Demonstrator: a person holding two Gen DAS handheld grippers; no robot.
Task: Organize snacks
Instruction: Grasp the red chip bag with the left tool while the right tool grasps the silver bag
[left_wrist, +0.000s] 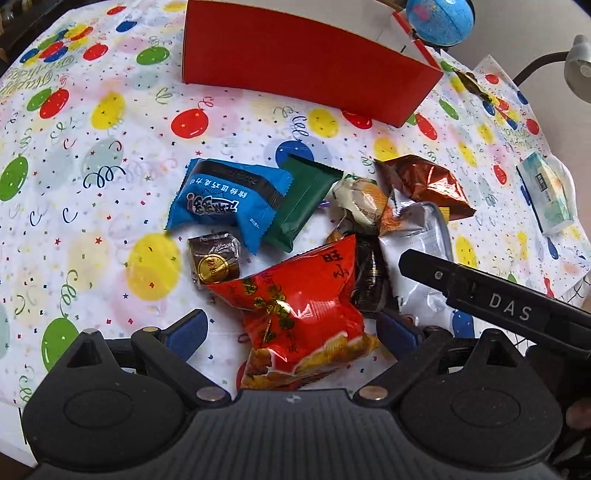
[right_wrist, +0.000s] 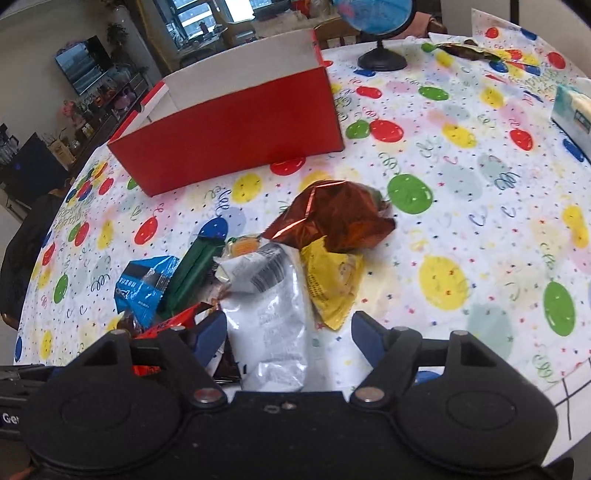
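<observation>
A heap of snack packets lies on the balloon-print tablecloth in front of an open red box. My left gripper is open, and a red snack bag lies between its blue pads without touching them. My right gripper is open over a silver-white packet; its left pad is close to the packet and its right pad is apart from it. One of the right gripper's black fingers shows in the left wrist view. A blue packet, a green packet and a brown foil bag lie beyond.
A yellow packet and a dark round sweet are in the heap. A globe stands behind the box. A tissue pack lies at the right, a desk lamp beyond it. The table edge curves at the left.
</observation>
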